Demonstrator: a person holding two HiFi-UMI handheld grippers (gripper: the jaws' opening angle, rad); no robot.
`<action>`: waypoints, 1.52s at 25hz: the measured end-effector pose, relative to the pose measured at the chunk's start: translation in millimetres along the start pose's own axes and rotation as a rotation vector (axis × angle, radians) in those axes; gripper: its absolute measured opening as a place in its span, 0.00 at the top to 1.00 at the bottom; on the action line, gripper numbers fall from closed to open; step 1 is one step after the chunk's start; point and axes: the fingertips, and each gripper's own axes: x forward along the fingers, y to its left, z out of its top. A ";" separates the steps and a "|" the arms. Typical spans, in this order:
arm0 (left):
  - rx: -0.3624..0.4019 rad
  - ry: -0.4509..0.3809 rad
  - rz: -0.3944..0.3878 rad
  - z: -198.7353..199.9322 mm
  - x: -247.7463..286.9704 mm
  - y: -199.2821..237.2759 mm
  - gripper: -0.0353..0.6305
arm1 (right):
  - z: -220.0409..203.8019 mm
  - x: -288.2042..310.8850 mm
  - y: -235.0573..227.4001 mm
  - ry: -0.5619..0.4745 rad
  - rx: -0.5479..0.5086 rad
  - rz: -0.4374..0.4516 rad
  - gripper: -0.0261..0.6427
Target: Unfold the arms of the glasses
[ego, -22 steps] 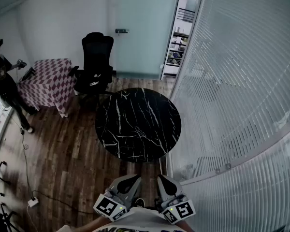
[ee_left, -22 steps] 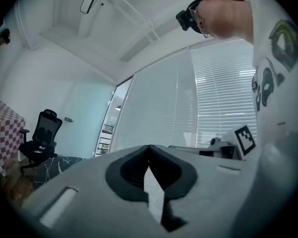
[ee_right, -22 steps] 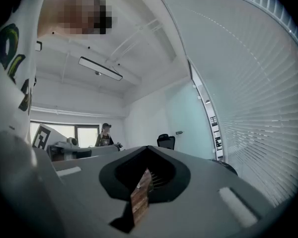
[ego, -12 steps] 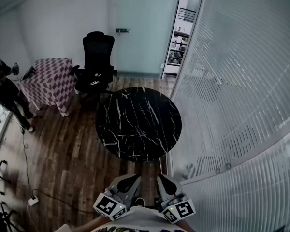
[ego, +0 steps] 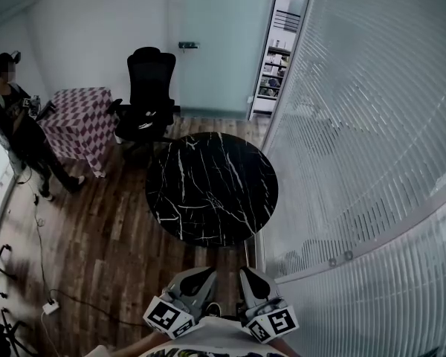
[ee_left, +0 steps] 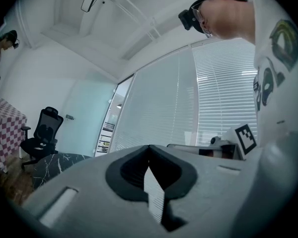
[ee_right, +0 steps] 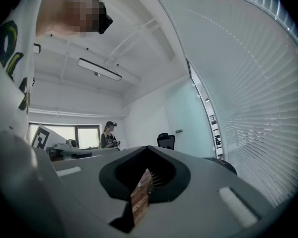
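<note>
Well, no glasses in view; left gripper [ego: 202, 277] & right gripper [ego: 248, 275] clenched, empty. Prob light, fragile: pinch arm tips.

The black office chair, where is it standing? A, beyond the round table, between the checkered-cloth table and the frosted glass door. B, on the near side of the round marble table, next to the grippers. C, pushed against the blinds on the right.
A: in the head view the office chair stands past the far-left edge of the round table, with the checkered-cloth table to its left and the frosted door behind it to the right.
</note>
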 end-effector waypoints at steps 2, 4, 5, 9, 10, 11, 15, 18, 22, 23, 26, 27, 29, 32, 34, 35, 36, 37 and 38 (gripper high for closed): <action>-0.003 0.004 0.001 -1.0 2.3 -3.6 0.94 | -0.7 -4.0 -4.9 0.013 -0.002 -0.014 0.96; -0.005 0.009 0.004 -2.7 4.5 -9.5 0.94 | 0.4 -10.7 -9.4 0.017 0.001 -0.020 0.96; -0.006 0.011 0.005 -4.0 6.1 -12.6 0.94 | 0.8 -14.2 -11.8 0.017 0.002 -0.022 0.96; -0.016 0.018 0.016 -11.8 13.5 -23.4 0.94 | 1.0 -26.8 -23.0 0.017 0.002 -0.026 0.96; -0.022 0.020 0.021 -14.1 14.6 -25.9 0.94 | -0.2 -29.9 -25.8 0.019 0.000 -0.028 0.96; -0.027 0.021 0.026 -16.2 15.2 -28.2 0.94 | -1.9 -32.5 -28.3 0.023 0.000 -0.029 0.96; -0.033 0.027 0.045 -22.8 15.7 -30.7 0.94 | -9.1 -36.0 -31.7 0.042 0.012 -0.019 0.96; -0.040 0.033 0.060 -27.5 17.3 -26.5 0.94 | -11.7 -33.4 -32.0 0.049 0.003 -0.003 0.96; -0.048 0.031 0.073 -28.2 21.1 -19.5 0.94 | -13.5 -24.3 -37.5 0.053 -0.001 0.003 0.96; -0.047 0.031 0.076 -28.8 22.2 -17.1 0.94 | -14.3 -21.3 -39.3 0.053 0.000 0.004 0.96; -0.045 0.031 0.088 -31.2 27.5 -6.6 0.94 | -18.6 -9.9 -45.1 0.053 0.002 0.012 0.96; -0.044 0.029 0.093 -31.6 29.6 -1.8 0.94 | -20.0 -4.9 -46.9 0.053 0.001 0.017 0.96; -0.042 0.025 0.102 -31.5 34.3 9.4 0.94 | -22.0 7.0 -50.1 0.052 0.000 0.027 0.96; -0.045 0.019 0.110 -29.9 43.1 29.3 0.94 | -23.5 28.5 -55.3 0.054 -0.007 0.036 0.96; -0.049 0.015 0.111 -26.3 49.6 44.5 0.94 | -23.0 45.7 -58.7 0.059 -0.013 0.039 0.96; -0.052 0.013 0.111 -24.3 53.2 52.7 0.94 | -22.7 54.9 -60.3 0.064 -0.016 0.040 0.96; -0.056 0.012 0.111 -22.5 56.8 61.1 0.94 | -22.7 64.3 -62.1 0.068 -0.020 0.041 0.96; -0.060 0.011 0.110 -21.0 60.6 69.8 0.94 | -22.8 73.8 -64.1 0.072 -0.022 0.041 0.96; -0.062 0.010 0.109 -19.5 64.3 78.7 0.94 | -22.7 83.6 -66.0 0.075 -0.024 0.041 0.96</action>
